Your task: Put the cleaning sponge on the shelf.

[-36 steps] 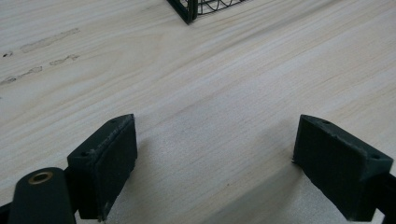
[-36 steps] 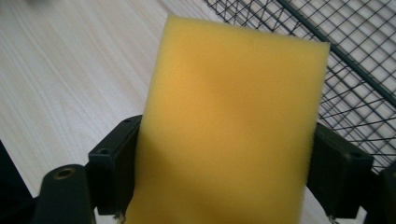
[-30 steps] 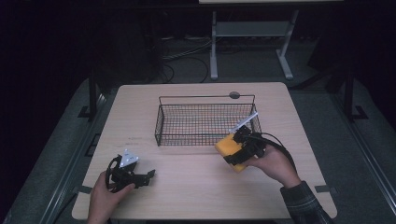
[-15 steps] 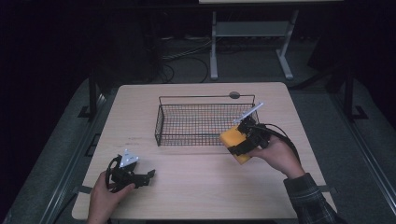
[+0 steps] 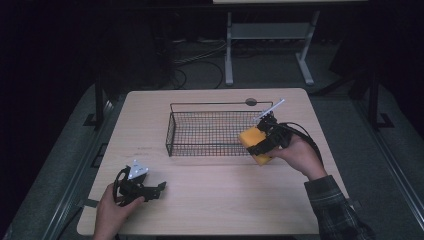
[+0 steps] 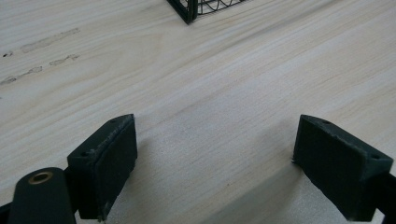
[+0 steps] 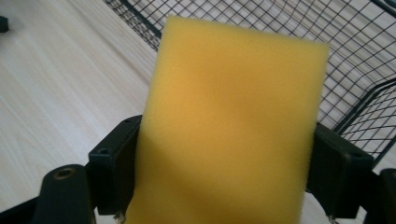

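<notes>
Right of centre in the high view, your right claw (image 5: 261, 142) clamps the yellow sponge (image 5: 251, 141) just at the right end of the wire basket (image 5: 171, 134), while at lower left your left claw (image 5: 159, 188) rests wide and empty on the counter (image 5: 220, 192).

You have a pale wood-grain counter (image 5: 210, 200) before you; a black wire basket (image 5: 210, 132) sits on it toward the far side, and a small dark round disc (image 5: 251, 102) lies just behind the basket
</notes>
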